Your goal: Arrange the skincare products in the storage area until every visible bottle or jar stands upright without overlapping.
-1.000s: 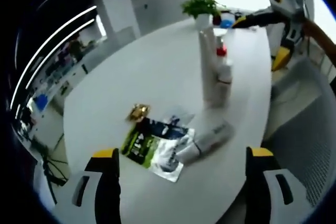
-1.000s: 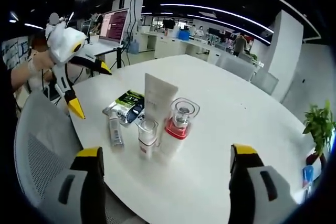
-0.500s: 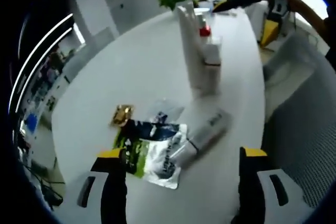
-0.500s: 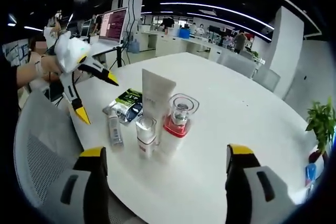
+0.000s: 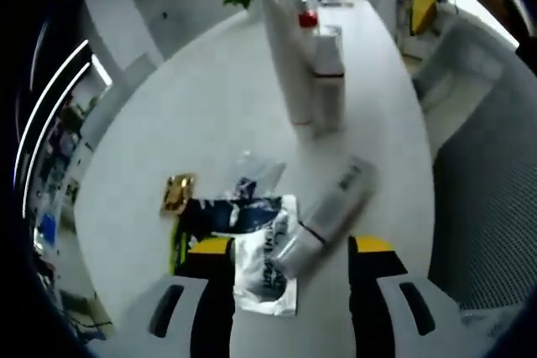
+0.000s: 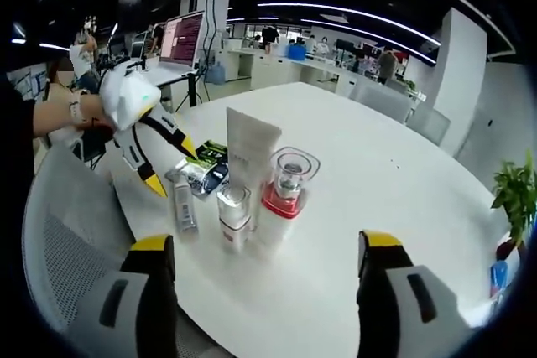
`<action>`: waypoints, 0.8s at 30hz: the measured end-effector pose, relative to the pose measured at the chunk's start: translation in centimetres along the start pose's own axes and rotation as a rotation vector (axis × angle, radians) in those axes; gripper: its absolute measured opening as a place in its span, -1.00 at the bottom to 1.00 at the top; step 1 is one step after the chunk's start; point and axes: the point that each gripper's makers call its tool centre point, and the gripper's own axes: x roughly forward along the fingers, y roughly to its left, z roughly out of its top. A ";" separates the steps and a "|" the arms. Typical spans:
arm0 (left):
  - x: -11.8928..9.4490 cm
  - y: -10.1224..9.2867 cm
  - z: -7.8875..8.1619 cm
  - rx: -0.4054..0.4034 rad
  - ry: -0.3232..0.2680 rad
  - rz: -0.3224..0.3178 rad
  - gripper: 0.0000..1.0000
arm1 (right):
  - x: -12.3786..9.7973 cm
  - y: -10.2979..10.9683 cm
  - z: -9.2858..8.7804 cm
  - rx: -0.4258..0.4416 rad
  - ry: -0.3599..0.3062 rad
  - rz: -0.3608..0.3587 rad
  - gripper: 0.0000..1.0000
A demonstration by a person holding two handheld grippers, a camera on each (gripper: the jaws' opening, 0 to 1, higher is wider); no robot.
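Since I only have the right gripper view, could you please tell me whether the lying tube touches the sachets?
Observer: Yes. In the left gripper view the tube's cap end rests on the white sachet.
Operator: Thank you. Is anything else near the sachets?
Observer: A small gold item lies beside the dark sachet.
Operator: And how does the left claw stand to the tube?
Observer: The left claw is open, with one jaw on either side of the tube's cap end.
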 end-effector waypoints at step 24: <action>2.0 -1.7 -1.3 0.104 0.068 -0.133 -0.67 | -0.2 0.7 -0.7 -0.009 0.015 0.022 0.76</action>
